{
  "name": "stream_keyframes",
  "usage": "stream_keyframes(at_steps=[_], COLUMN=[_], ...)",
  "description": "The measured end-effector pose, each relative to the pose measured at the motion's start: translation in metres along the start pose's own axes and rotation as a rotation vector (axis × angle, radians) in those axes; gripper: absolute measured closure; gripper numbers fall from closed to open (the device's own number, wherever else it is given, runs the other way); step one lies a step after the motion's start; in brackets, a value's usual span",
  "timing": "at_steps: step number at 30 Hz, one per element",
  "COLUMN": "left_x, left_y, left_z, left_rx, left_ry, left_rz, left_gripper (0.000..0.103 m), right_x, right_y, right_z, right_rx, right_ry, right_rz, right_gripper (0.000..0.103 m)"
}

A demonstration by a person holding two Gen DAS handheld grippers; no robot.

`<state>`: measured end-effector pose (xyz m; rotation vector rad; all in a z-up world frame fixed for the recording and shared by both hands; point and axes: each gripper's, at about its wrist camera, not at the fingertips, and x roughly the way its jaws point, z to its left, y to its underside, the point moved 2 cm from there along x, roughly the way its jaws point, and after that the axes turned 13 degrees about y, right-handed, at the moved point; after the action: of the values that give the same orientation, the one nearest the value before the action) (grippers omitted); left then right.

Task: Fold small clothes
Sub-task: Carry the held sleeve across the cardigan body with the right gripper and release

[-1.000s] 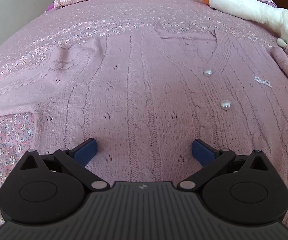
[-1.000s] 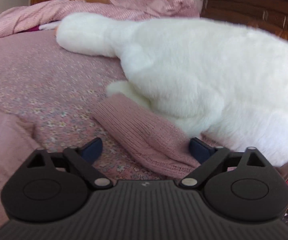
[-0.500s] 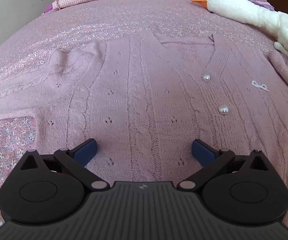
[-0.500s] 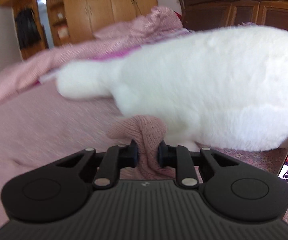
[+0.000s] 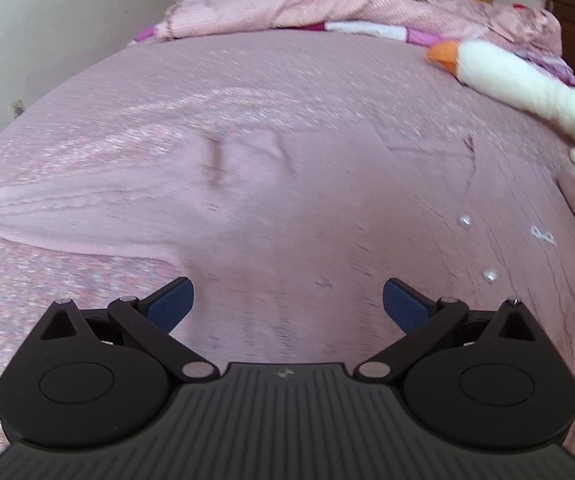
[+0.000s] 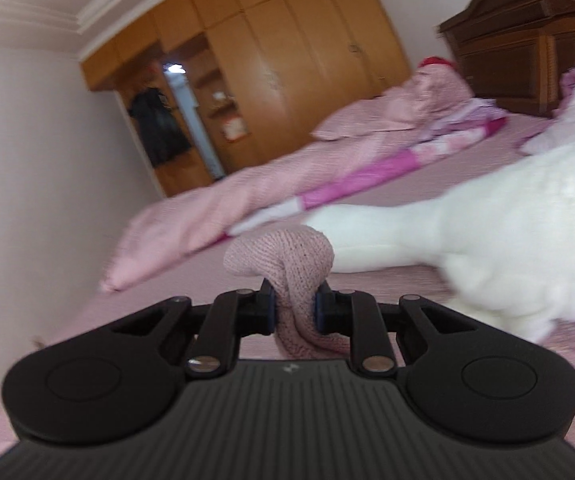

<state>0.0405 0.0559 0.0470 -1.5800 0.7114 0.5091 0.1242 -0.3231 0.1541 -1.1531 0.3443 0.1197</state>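
Step in hand: first fold of the cardigan (image 5: pixel 327 208), judged to be the sleeve fold. The cardigan lies spread flat, front up, on the pink bedspread (image 5: pixel 247 80), its 2 pearl buttons (image 5: pixel 490 275) showing toward the right side.

Right gripper (image 6: pixel 294 309): clenched on the bunched cuff of the sleeve (image 6: pixel 283 256), which is lifted clear of the bed; knit bulges above the jaws and a fold hangs below them.

Left gripper (image 5: pixel 287 300): released, jaws wide apart, hovering low over the lower body of the cardigan, holding nothing. Contact with the knit cannot be told; the view is blurred.

Next move, as a guess: carry the cuff across the chest and lay the sleeve flat over the body, with the left gripper free to pin or smooth the knit.

Around: a white plush goose (image 6: pixel 507 240) lies just beside the lifted cuff on that side of the bed and could be brushed or dragged. A rumpled pink quilt (image 5: pixel 327 8) sits at the far end, well apart. Wardrobes (image 6: pixel 287 60) stand beyond the bed.
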Motion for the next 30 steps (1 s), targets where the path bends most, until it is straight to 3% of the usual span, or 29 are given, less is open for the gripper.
stream_keyframes(at_steps=[6, 10, 25, 27, 29, 30], left_x=[-0.021, -0.026, -0.016, -0.013, -0.01, -0.008], left_y=[-0.002, -0.001, -0.001, -0.003, -0.006, -0.007], left_z=[0.034, 0.054, 0.086, 0.087, 0.086, 0.085], left_rx=[-0.056, -0.088, -0.143, -0.147, -0.15, -0.151], left_ry=[-0.029, -0.043, -0.059, -0.053, -0.043, -0.034], left_rz=[-0.043, -0.053, -0.053, -0.055, -0.054, -0.055], left_gripper=[0.0, 0.0, 0.0, 0.0, 0.0, 0.0], right_x=[-0.001, 0.006, 0.051, 0.052, 0.047, 0.043], right_y=[0.01, 0.036, 0.184, 0.195, 0.2, 0.201], right_z=[0.067, 0.104, 0.174, 0.178, 0.18, 0.181], right_rx=[0.039, 0.043, -0.086, -0.108, -0.132, -0.148], right_ry=[-0.139, -0.219, -0.303, -0.305, -0.305, -0.316], right_rz=[0.044, 0.094, 0.419, 0.462, 0.47, 0.462], right_gripper=[0.082, 0.082, 0.078, 0.065, 0.04, 0.035])
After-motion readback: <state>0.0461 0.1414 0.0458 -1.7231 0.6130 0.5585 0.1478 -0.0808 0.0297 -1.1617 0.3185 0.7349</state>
